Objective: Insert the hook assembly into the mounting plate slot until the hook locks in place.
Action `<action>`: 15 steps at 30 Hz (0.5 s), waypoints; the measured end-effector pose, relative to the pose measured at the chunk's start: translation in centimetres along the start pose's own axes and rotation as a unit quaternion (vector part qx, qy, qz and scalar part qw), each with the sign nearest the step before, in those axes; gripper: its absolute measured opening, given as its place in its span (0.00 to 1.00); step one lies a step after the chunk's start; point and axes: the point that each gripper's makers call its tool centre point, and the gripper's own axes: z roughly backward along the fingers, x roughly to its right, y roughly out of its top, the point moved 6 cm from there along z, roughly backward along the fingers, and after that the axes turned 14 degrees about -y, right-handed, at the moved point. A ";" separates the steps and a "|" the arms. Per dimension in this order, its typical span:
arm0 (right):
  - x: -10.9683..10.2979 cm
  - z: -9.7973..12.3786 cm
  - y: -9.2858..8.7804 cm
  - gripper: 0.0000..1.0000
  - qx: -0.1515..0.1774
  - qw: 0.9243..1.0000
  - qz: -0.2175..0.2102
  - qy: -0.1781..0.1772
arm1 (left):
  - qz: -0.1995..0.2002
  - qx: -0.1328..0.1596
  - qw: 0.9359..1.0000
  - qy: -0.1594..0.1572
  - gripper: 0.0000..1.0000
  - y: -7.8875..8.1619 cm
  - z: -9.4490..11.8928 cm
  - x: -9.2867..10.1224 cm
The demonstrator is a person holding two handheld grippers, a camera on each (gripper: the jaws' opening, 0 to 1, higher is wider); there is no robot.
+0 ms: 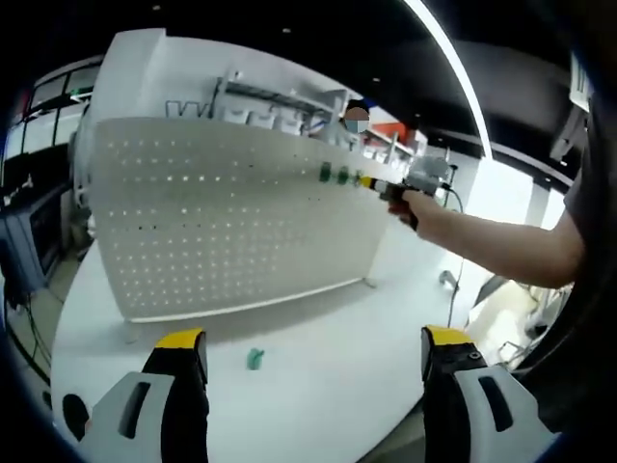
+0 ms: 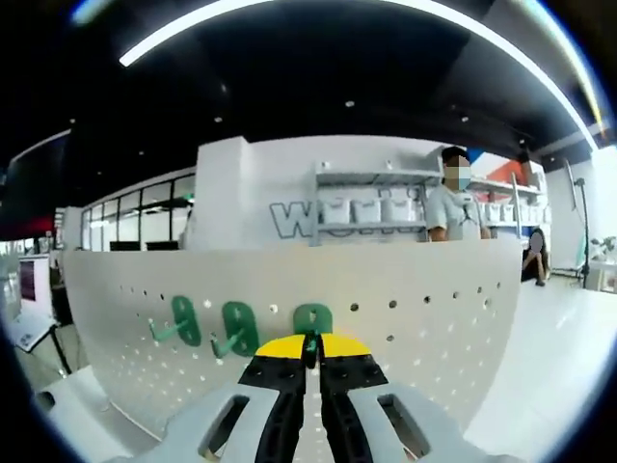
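Note:
A white perforated mounting plate [image 1: 231, 227] stands upright on a white table [image 1: 318, 386]. In the right gripper view my right gripper [image 2: 309, 349] is shut on a green hook [image 2: 312, 320] held against the plate [image 2: 434, 328]. Two more green hooks [image 2: 185, 321] [image 2: 236, 328] hang on the plate to its left. In the left gripper view the right gripper [image 1: 390, 189] is at the plate's upper right, beside the mounted hooks [image 1: 326, 174]. My left gripper [image 1: 311, 347] is open over the table, and a loose green hook [image 1: 254, 359] lies between its jaws, a little farther on.
A person's forearm [image 1: 492, 241] reaches in from the right. Another person [image 2: 448, 207] stands behind the plate, near wall shelves [image 2: 371, 207]. The table's front edge curves close to my left gripper. A monitor stand [image 1: 19, 246] is off the table to the left.

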 end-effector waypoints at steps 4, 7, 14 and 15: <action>-0.2 -0.1 0.5 0.07 0.001 1.000 0.013 0.000 | 0.002 -0.005 1.000 -0.002 0.93 -0.4 -0.1 0.1; -0.2 -0.1 0.7 0.11 -0.005 1.000 -0.006 0.005 | 0.005 -0.006 1.000 -0.004 0.93 -0.5 -0.2 0.2; -0.4 0.8 2.0 0.13 0.010 1.000 0.005 0.011 | 0.004 -0.003 1.000 -0.005 0.93 -0.4 -0.1 0.3; -0.5 0.9 2.2 0.13 0.015 1.000 0.008 0.012 | 0.003 -0.004 1.000 -0.005 0.93 -0.4 -0.1 0.3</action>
